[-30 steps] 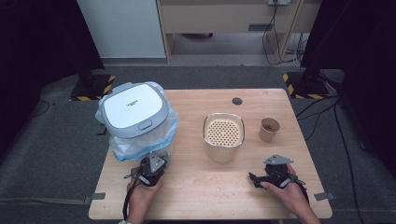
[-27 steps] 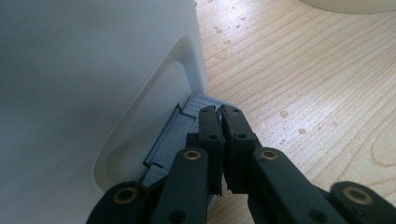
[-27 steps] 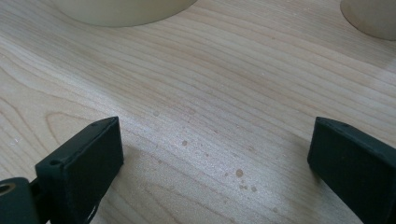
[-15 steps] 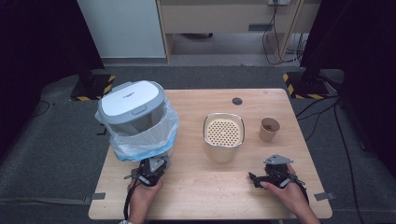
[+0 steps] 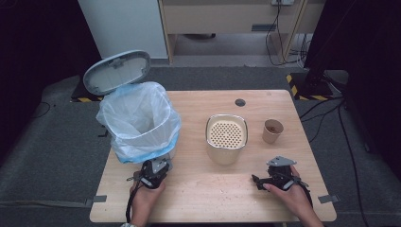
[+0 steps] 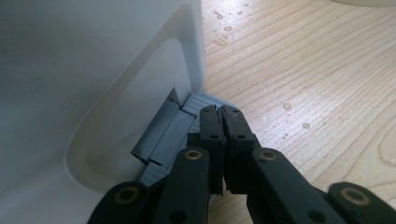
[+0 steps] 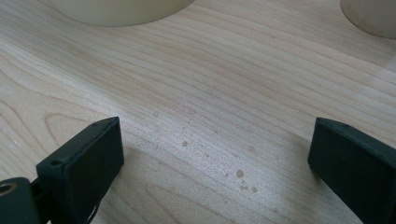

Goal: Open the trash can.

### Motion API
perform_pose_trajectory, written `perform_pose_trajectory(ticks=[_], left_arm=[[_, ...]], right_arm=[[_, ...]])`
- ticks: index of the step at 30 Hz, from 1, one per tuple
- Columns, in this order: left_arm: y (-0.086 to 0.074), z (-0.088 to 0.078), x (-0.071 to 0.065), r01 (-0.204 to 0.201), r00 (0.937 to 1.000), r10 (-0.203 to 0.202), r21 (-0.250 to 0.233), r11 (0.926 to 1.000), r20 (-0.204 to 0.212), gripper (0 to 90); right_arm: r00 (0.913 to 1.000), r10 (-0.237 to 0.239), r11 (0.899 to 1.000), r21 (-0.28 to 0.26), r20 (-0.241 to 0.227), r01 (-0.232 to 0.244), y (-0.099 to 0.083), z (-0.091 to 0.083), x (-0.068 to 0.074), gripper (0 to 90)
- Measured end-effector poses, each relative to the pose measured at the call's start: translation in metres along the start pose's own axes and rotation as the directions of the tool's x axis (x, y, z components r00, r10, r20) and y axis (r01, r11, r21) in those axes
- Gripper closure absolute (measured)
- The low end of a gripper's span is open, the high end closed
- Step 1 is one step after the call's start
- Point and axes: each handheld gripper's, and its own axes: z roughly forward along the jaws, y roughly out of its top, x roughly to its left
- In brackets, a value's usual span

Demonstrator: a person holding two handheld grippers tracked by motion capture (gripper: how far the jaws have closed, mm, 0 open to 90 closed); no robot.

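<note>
The surface (image 5: 208,198) is carrying everything, with the bin standing largest at its left edge. That pedal bin (image 5: 142,125) is sitting with its lid (image 5: 117,72) tipped up and back, and a pale blue bag (image 5: 125,151) is lining it and spilling over the rim; what is lying inside the bag cannot be told. At the bin's foot, toward the near-left corner, the grey pedal (image 6: 170,135) is jutting out of a recess in the white wall. The left gripper (image 6: 223,122) is resting its tips on that pedal, its fingers (image 6: 211,128) pressed together with nothing between them.

Near the middle of the surface a cream container (image 5: 226,139) is standing, topped by a perforated insert, and it is sitting between the bin and the cup. Toward the right edge a small paper cup (image 5: 273,131) is standing upright and holding something brown. A dark round spot (image 5: 240,102) is showing near the far edge.

By the near-right corner the right gripper (image 7: 212,163) is lying low over bare wood, its fingers (image 7: 84,161) standing wide apart around nothing, well apart from the cup and the container.
</note>
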Motion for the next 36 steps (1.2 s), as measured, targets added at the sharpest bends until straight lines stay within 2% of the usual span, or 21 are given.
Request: perform_pose_trajectory(ticks=[2, 3, 8, 10, 12, 15, 20, 28, 36], left_arm=[[0.000, 0.000, 0.000, 0.000, 1.0000, 0.000, 0.000, 1.0000, 0.001, 87.0], [0.000, 0.000, 0.000, -0.001, 1.0000, 0.001, 0.000, 1.0000, 0.002, 87.0], [0.000, 0.000, 0.000, 0.000, 1.0000, 0.000, 0.001, 1.0000, 0.005, 87.1], [0.000, 0.000, 0.001, 0.009, 0.9999, -0.009, -0.001, 1.0000, 0.009, 87.1], [0.000, 0.000, 0.001, 0.007, 0.9999, -0.007, -0.001, 1.0000, 0.008, 87.1], [0.000, 0.000, 0.001, 0.005, 1.0000, -0.005, -0.001, 1.0000, 0.007, 87.1], [0.000, 0.000, 0.001, 0.006, 1.0000, -0.006, -0.003, 1.0000, 0.008, 87.1], [0.000, 0.000, 0.000, 0.000, 1.0000, 0.000, -0.002, 1.0000, 0.005, 87.1], [0.000, 0.000, 0.000, 0.002, 1.0000, -0.002, -0.003, 1.0000, 0.006, 87.1]], right_arm=[[1.0000, 0.005, 1.000, 0.005, 0.000, -0.005, 0.001, 0.000, 0.000, 4.4], [1.0000, 0.002, 1.000, 0.021, 0.002, -0.002, 0.003, -0.002, 0.000, 7.7], [0.9992, -0.027, 1.000, 0.015, 0.030, 0.027, 0.007, -0.007, -0.001, 10.0], [0.9988, -0.001, 1.000, -0.019, 0.050, 0.002, 0.010, -0.013, -0.004, 10.9], [0.9985, 0.010, 1.000, -0.028, 0.054, -0.009, 0.011, -0.015, -0.005, 11.5], [0.9954, 0.030, 0.998, -0.052, 0.091, -0.026, 0.014, -0.019, -0.012, 12.4], [0.9925, 0.067, 0.996, -0.068, 0.102, -0.060, 0.017, -0.021, -0.017, 12.1], [0.9915, 0.068, 0.994, -0.090, 0.111, -0.058, 0.024, -0.028, -0.023, 8.2], [0.9886, 0.084, 0.993, -0.098, 0.125, -0.072, 0.035, -0.033, -0.034, 11.0]])
